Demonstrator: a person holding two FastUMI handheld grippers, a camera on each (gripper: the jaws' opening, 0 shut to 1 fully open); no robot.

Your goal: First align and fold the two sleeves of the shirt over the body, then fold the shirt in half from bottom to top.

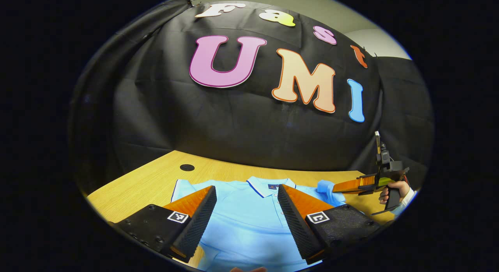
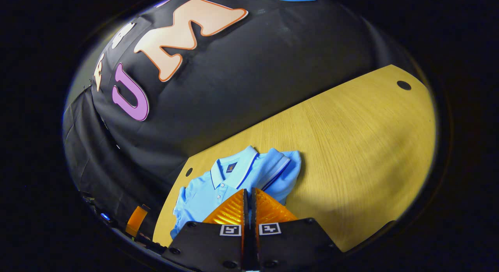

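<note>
A light blue shirt lies flat on a wooden table. In the left gripper view it sits at 6 o'clock, with its collar pointing up toward the black cloth wall. The collar has a thin dark line along its edge.

The left gripper hangs over the body of the shirt. Its two fingers are spread wide apart, and the blue cloth shows in the gap between them. It holds nothing.

In the same view, at 3 o'clock, the right gripper is held by a hand with a white sleeve. Its tip is at the shirt's sleeve, which is bunched up there, just beside the collar.

In the right gripper view, the right gripper sits at 6 o'clock. Its two fingers are pressed close together, with only a thin slit between them. The tips touch the shirt near the collar. I cannot tell if a bit of cloth is pinched in between. The folded-up sleeve with its striped cuff lies at about 1 o'clock from the tips, on top of the shirt.

A small dark round hole is in the table at 10 o'clock from the shirt in the left gripper view. Another dark hole shows at 2 o'clock in the right gripper view, well apart from the shirt.
</note>
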